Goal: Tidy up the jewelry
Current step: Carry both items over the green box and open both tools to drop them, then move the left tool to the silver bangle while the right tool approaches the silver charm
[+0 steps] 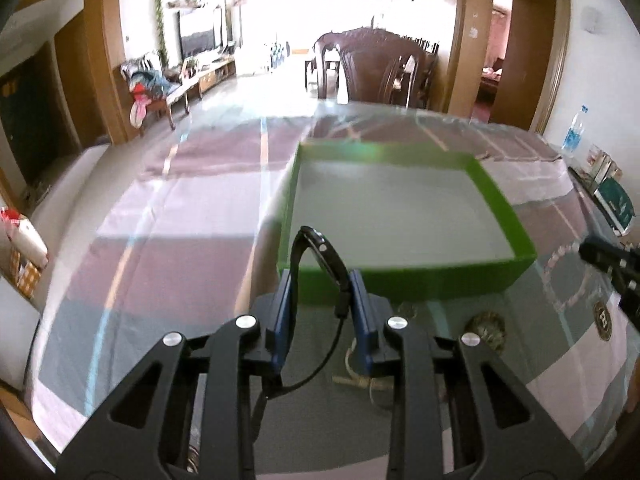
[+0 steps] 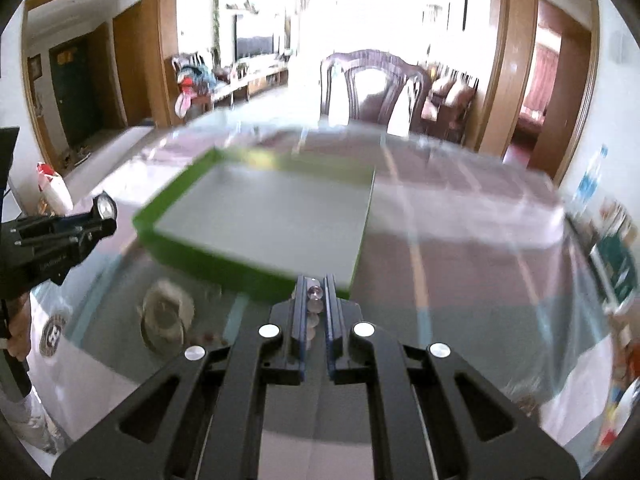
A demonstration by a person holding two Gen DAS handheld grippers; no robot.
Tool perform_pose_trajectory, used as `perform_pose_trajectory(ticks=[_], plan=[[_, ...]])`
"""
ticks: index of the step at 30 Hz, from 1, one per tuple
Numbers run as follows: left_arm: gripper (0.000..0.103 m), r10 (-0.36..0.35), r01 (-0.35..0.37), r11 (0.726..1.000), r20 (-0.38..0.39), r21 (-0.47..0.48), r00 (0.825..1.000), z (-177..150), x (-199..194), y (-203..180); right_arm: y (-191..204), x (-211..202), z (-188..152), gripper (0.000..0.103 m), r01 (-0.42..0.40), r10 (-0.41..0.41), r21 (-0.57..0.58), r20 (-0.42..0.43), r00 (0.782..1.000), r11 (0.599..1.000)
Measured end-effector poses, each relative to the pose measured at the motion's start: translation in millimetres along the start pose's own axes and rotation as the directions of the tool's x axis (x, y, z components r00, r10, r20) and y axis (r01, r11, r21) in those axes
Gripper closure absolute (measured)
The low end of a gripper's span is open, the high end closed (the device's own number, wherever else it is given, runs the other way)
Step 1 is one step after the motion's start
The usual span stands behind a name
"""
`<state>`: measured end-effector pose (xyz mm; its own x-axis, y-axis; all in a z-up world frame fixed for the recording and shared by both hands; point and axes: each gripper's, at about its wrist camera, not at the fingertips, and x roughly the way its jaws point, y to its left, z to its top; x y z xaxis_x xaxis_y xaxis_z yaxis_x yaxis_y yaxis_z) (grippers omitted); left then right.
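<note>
My left gripper [image 1: 321, 280] is shut on a black band [image 1: 326, 252], which arches up between the blue pads while its thin cord trails down. In the right wrist view, my right gripper [image 2: 315, 282] is shut on a string of clear and pinkish beads [image 2: 314, 300], held above the table. A loop of pale pink beads [image 1: 554, 276] shows at the right gripper's tip [image 1: 600, 256] in the left wrist view. The green tray [image 1: 400, 280] with a grey floor lies just ahead of both grippers, nothing visible inside it [image 2: 192, 256]. The left gripper [image 2: 60, 236] is at the left edge of the right wrist view.
A round coiled piece [image 1: 486, 328] [image 2: 164, 316] and a rope-like piece [image 1: 360, 376] lie on the plastic-covered plaid table near the tray's front. A water bottle [image 1: 574, 128] and boxes [image 1: 616, 200] stand at the right edge. A dark chair [image 2: 372, 88] is behind the table.
</note>
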<state>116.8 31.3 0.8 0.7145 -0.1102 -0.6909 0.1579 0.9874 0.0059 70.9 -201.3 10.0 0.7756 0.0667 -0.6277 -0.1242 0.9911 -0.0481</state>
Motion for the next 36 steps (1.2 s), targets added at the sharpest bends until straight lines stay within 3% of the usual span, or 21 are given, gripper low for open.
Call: perform_pose_trajectory(ticks=[3, 7, 12, 16, 17, 18, 20, 23, 28, 33, 36], plan=[[0.074, -0.004, 0.002, 0.999, 0.050, 0.040, 0.999, 25.4, -1.4, -5.8, 0.2, 1.7, 28.4, 0.095, 0.022, -0.022, -0.013, 0.053, 0.998, 1.000], [0.074, -0.027, 0.026, 0.999, 0.023, 0.043, 0.999, 52.0, 22.3, -8.7, -4.5, 29.7, 53.4, 0.095, 0.016, -0.017, 0.009, 0.046, 0.999, 1.000], [0.074, -0.027, 0.029, 0.999, -0.047, 0.032, 0.999, 61.7, 70.1, -11.7, -4.1, 89.2, 56.0, 0.095, -0.028, 0.031, 0.037, -0.070, 0.997, 0.999], [0.068, -0.030, 0.032, 0.999, -0.092, 0.013, 0.995, 59.5, 97.9, -14.9, -6.9, 116.8, 48.4, 0.095, -0.039, 0.046, 0.062, -0.119, 0.992, 0.997], [0.063, -0.031, 0.033, 0.999, -0.091, 0.011, 0.995, 56.3, 99.2, -14.2, -9.5, 119.9, 46.3, 0.091, -0.031, 0.040, 0.073, -0.129, 0.991, 0.997], [0.052, -0.026, 0.027, 1.000, -0.092, 0.011, 0.995, 55.5, 99.8, -13.3, -13.0, 120.4, 44.3, 0.080, -0.033, 0.045, 0.086, -0.140, 0.989, 0.996], [0.045, -0.015, 0.016, 1.000, -0.081, 0.010, 0.997, 53.6, 95.9, -10.8, -20.4, 113.5, 39.6, 0.066, -0.051, 0.066, 0.110, -0.137, 0.988, 0.993], [0.045, 0.008, -0.007, 1.000, -0.083, 0.012, 0.997, 44.1, 82.7, -2.6, -25.5, 97.4, 26.8, 0.066, -0.065, 0.080, 0.095, -0.167, 0.983, 0.993], [0.042, 0.019, -0.017, 1.000, -0.126, 0.022, 0.992, 15.5, 60.9, 5.2, -21.1, 92.8, -10.6, 0.066, -0.166, 0.181, 0.077, -0.295, 0.938, 0.983], [0.040, -0.004, 0.009, 1.000, -0.163, 0.025, 0.987, -2.8, 59.5, 1.0, -15.0, 123.6, -25.3, 0.066, -0.139, 0.162, 0.090, -0.358, 0.920, 0.986], [0.039, -0.009, 0.014, 1.000, -0.175, 0.027, 0.984, -7.3, 63.7, -1.7, -17.2, 132.1, -23.5, 0.066, -0.102, 0.128, 0.093, -0.345, 0.930, 0.990]])
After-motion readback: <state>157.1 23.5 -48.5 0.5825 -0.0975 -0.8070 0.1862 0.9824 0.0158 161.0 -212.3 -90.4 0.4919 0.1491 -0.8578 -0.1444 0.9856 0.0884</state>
